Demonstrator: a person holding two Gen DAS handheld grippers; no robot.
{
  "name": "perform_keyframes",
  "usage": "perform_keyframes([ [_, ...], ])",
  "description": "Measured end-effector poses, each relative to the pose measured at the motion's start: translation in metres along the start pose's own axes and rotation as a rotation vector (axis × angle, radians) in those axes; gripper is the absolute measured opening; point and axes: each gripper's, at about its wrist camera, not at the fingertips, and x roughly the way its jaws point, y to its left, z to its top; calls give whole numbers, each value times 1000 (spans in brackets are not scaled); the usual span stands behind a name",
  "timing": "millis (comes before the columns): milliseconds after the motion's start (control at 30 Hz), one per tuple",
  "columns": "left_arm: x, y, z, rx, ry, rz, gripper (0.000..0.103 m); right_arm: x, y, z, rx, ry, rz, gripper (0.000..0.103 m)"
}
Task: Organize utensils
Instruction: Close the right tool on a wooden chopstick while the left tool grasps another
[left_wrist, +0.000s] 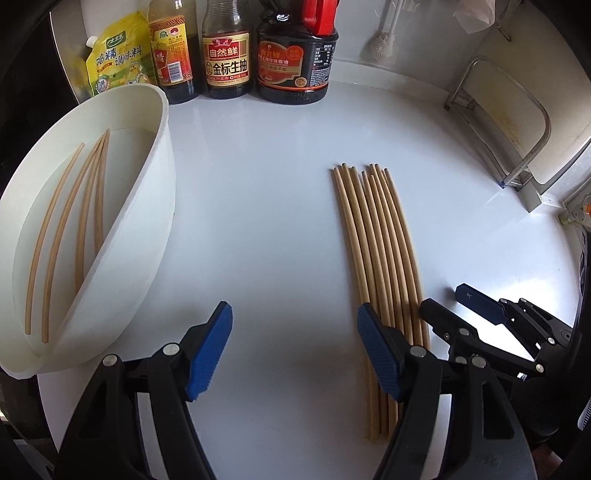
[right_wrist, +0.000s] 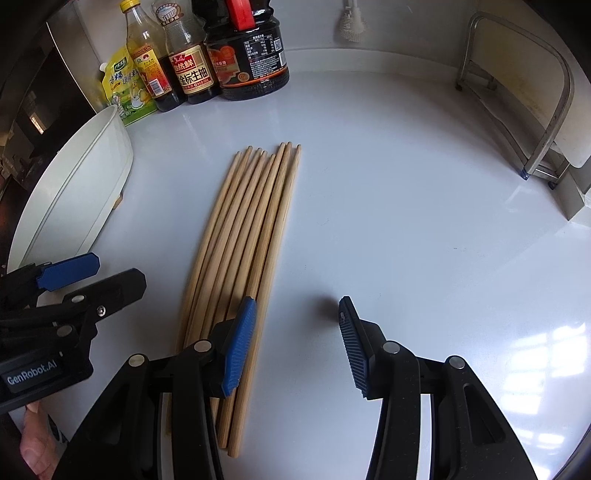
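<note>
A bundle of chopsticks (right_wrist: 243, 266) is laid on the white counter (right_wrist: 406, 221) at lower centre, under the left finger of the right gripper (right_wrist: 297, 347) (jaws wide, empty). The left gripper (left_wrist: 293, 350) is likewise spread and empty, the bundle passing under its right finger; four chopsticks are seen in the white tray (left_wrist: 147, 229) at frame left.

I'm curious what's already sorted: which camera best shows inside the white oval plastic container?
The left wrist view: the white oval plastic container opens toward it, showing four wooden chopsticks inside. The right wrist view catches only its rim and outer wall.
</note>
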Motion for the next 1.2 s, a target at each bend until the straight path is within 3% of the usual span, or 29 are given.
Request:
perform_keyframes([
  [633,22,-17,-4,25,37,-9,69,-1,-26,0,14,-17,-35,45],
  [1200,34,-24,-1,49,12,73,67,2,-24,1,10,-26,-54,45],
])
